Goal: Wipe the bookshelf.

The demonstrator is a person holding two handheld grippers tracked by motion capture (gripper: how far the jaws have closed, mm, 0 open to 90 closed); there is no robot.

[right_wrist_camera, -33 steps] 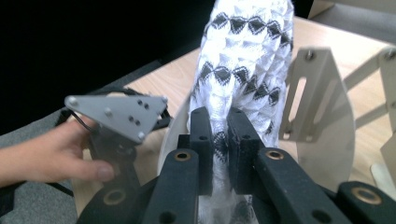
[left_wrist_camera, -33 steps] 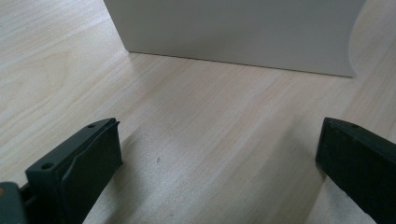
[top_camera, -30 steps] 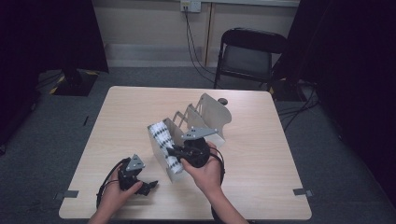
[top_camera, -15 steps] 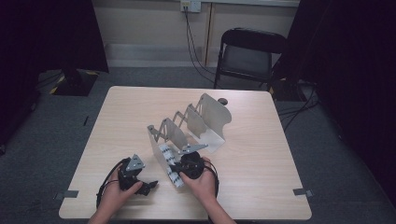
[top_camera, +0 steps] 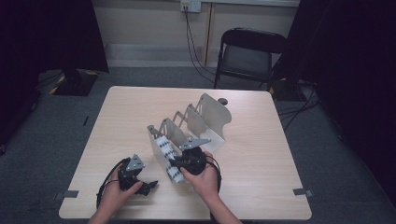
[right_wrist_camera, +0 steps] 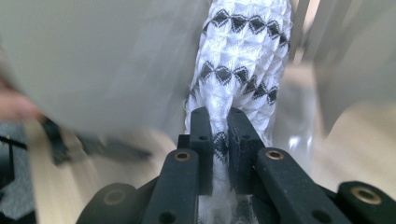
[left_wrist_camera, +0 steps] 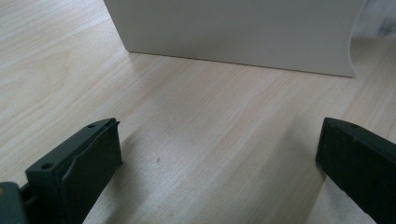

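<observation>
The right claw (right_wrist_camera: 219, 140) is clenched on a folded white cloth (right_wrist_camera: 243, 56) with black diamond rows, its two black pads pinching the near end so the fabric bunches between them; gripping at the end likely lets the rest of the cloth slide into a narrow slot without the claw having to enter it. From that pinch the cloth runs straight ahead and away from the claw, its long axis in line with the jaws, the free end pointing into the white divider rack (right_wrist_camera: 84, 56), whose pale walls stand close on either side of the cloth. In the high view the right claw (top_camera: 180, 164) sits at the rack's (top_camera: 212, 116) near end, and the cloth (top_camera: 167, 151) lies in the nearest slot, along the dividers, slanting down toward the table edge where the claw holds it, so it appears partly filed into that first compartment and not yet let go. Off to the side of the right claw, nearer the person, the left claw (top_camera: 148, 186) rests low on the wooden table (top_camera: 261, 186), released, jaws standing wide apart with only bare wood between them; just ahead of it rises the rack's outer wall (left_wrist_camera: 233, 32), so it seems parked there out of the way, ready to steady the rack if it shifts
</observation>
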